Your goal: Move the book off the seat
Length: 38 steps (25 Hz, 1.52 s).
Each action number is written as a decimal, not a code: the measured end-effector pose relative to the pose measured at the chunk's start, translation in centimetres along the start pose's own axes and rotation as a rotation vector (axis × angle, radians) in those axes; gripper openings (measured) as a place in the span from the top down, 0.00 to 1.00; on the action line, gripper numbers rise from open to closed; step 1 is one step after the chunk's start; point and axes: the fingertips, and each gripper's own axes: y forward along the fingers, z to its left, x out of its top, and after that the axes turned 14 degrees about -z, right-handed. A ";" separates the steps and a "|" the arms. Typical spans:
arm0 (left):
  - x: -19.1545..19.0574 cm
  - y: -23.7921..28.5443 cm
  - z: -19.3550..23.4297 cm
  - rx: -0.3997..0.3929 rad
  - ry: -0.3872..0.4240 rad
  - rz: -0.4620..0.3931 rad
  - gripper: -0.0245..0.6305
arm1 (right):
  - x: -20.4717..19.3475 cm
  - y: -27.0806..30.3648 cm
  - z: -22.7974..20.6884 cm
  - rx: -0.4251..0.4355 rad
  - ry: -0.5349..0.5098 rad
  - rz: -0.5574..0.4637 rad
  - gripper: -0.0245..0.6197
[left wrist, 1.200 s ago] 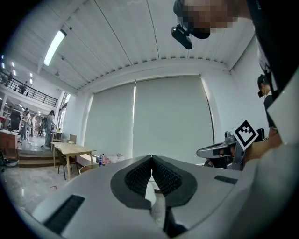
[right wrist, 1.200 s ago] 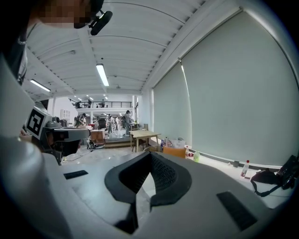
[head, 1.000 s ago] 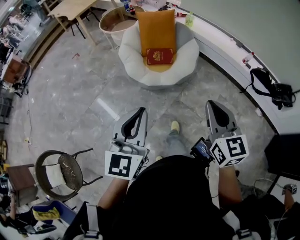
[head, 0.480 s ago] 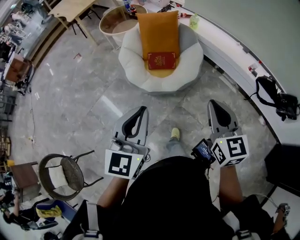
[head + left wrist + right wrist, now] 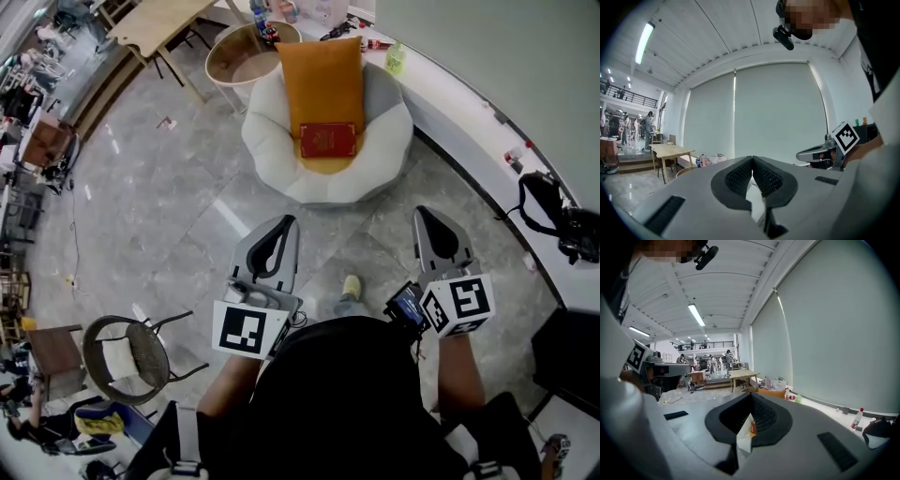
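Well beyond left gripper (image 5: 283,223) and right gripper (image 5: 425,215), all fingers pressed together, lies the book (image 5: 327,140).

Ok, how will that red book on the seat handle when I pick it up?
The book looks hardbound with a flat cover, so it is probably stiff. It lies on the soft orange cushion, so pressing down may sink it.

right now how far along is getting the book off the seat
Done: nothing yet. The red book lies on the orange cushion of the white seat. In hand: nothing; the left tongs and right tongs are shut, empty, well short of it. Left: approach, grip the book, lift it off.
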 end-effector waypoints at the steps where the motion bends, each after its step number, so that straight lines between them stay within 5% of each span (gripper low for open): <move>1: 0.1 0.5 0.0 -0.002 0.007 -0.001 0.94 | 0.0 0.3 -0.4 0.005 -0.001 0.000 0.94; 38: 1.7 4.1 -0.1 0.007 0.062 -0.066 0.94 | 2.4 2.6 -3.5 0.019 -0.015 -0.083 0.94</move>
